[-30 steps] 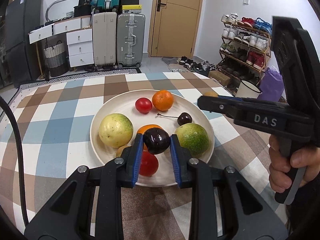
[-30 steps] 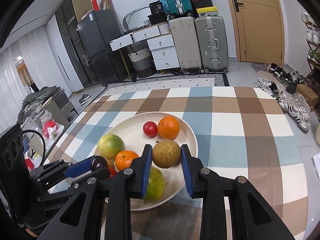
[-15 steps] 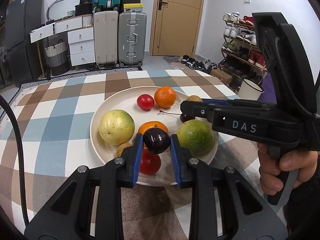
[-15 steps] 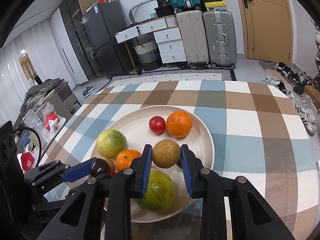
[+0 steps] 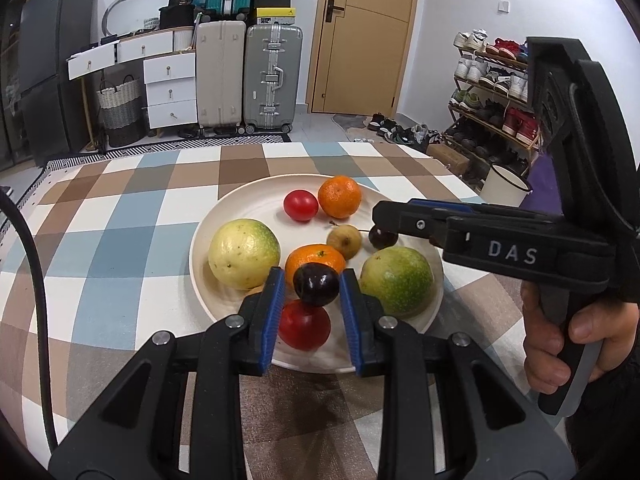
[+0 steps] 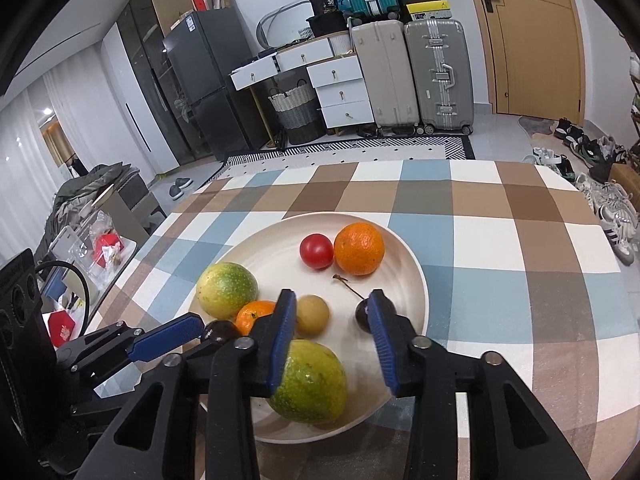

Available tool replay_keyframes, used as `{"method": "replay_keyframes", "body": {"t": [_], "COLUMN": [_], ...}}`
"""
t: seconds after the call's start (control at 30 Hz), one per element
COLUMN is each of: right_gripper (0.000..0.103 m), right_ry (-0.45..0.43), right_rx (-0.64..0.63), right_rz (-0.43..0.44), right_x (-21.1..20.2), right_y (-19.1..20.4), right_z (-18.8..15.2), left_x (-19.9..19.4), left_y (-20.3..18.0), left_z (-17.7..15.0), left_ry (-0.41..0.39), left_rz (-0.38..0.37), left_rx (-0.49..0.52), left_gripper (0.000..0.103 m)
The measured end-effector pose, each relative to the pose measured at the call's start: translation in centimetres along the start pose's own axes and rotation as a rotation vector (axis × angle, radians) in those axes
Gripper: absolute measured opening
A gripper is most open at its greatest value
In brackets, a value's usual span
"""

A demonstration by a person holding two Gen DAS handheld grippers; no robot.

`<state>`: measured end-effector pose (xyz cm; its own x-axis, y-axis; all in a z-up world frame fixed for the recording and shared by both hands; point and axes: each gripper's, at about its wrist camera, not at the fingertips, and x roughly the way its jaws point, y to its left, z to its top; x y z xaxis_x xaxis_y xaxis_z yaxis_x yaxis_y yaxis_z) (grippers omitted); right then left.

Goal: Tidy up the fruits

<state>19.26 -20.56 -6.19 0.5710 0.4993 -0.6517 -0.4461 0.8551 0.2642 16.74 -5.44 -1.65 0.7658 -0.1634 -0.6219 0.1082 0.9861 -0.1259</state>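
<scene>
A cream plate on the checked tablecloth holds a red tomato, an orange, a yellow-green fruit, a second orange, a green fruit, a stemmed cherry and a small brown fruit. My left gripper is shut on a dark plum above the plate's near side, over another tomato. My right gripper is open over the plate, with the brown fruit lying loose beside its left finger.
The plate sits mid-table on the checked cloth. Suitcases, white drawers and a shoe rack stand beyond the table. A white mug is off the table's right edge.
My right gripper moved over the plate, opened and let go of the small brown fruit, which now rests on the plate. My left gripper still holds the plum.
</scene>
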Motion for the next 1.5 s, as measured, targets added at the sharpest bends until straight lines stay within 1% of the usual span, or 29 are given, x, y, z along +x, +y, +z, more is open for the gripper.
{"method": "replay_keyframes", "body": {"t": [0.03,0.07,0.1,0.13,0.17,0.23,0.27,0.3,0.33,0.4,0.47,0.57,0.63,0.7,0.83,1.03,1.2,1.37,1.5], "right_gripper": [0.052,0.054,0.058,0.066,0.07,0.083,0.086,0.09,0.095,0.101,0.102,0.102,0.102,0.102,0.103,0.103,0.103,0.103,0.103], "right_ry": [-0.006,-0.014,-0.015,-0.016,-0.021,-0.037,-0.045,-0.051,-0.057,-0.065,-0.069,-0.08,-0.086,-0.105,-0.126,-0.16,-0.182,-0.225,-0.24], "right_rx": [0.002,0.003,0.002,0.0,-0.002,0.001,0.003,0.004,0.004,-0.002,-0.009,-0.015,-0.024,-0.042,-0.071,-0.097,-0.108,-0.147,-0.161], "right_rz": [-0.002,-0.007,-0.011,-0.017,-0.021,-0.018,-0.014,-0.01,-0.01,-0.016,-0.021,-0.028,-0.025,-0.029,-0.023,-0.015,0.0,-0.005,0.002], "right_x": [-0.2,-0.5,-0.7,-0.9,-1.2,-1.7,-2.0,-2.3,-2.5,-3.0,-3.3,-3.9,-4.2,-4.9,-6.2,-8.0,-9.2,-9.9,-10.0], "right_y": [0.0,-0.1,-0.1,-0.1,-0.1,-0.1,-0.1,-0.1,-0.1,0.1,0.3,0.5,0.6,0.9,1.3,2.1,2.7,3.5,4.0], "right_z": [0.0,0.1,0.1,0.1,0.0,0.0,-0.1,-0.1,0.0,0.0,-0.2,-0.8,-1.2,-1.8,-3.3,-5.4,-6.9,-7.4,-7.8], "left_x": [0.0,-0.1,-0.1,-0.2,-0.4,-0.8,-1.2,-1.6,-2.0,-2.7,-3.2,-3.9,-4.5,-5.1,-6.1,-7.6,-8.3,-8.3,-8.3], "left_y": [0.1,0.2,0.4,0.5,0.7,1.1,1.2,1.4,1.5,1.7,1.9,2.0,1.9,1.8,1.6,1.4,1.5,1.4,1.4], "left_z": [0.0,0.0,0.0,0.0,0.0,0.0,0.0,-0.1,-0.1,-0.3,-0.6,-0.8,-1.1,-1.2,-1.9,-3.0,-3.6,-3.6,-3.6], "left_ry": [0.0,0.004,0.005,0.004,0.0,-0.015,-0.028,-0.042,-0.053,-0.071,-0.075,-0.087,-0.109,-0.131,-0.148,-0.168,-0.174,-0.179,-0.179], "left_rz": [0.001,-0.003,-0.004,-0.005,0.001,0.01,0.011,0.012,0.014,0.021,0.035,0.05,0.067,0.076,0.088,0.113,0.117,0.113,0.114], "left_rx": [-0.004,-0.017,-0.027,-0.036,-0.047,-0.062,-0.07,-0.077,-0.081,-0.078,-0.072,-0.073,-0.071,-0.069,-0.06,-0.053,-0.053,-0.049,-0.048], "left_gripper": [0.027,0.029,0.034,0.041,0.046,0.065,0.07,0.078,0.084,0.084,0.086,0.091,0.102,0.102,0.102,0.102,0.102,0.102,0.102]}}
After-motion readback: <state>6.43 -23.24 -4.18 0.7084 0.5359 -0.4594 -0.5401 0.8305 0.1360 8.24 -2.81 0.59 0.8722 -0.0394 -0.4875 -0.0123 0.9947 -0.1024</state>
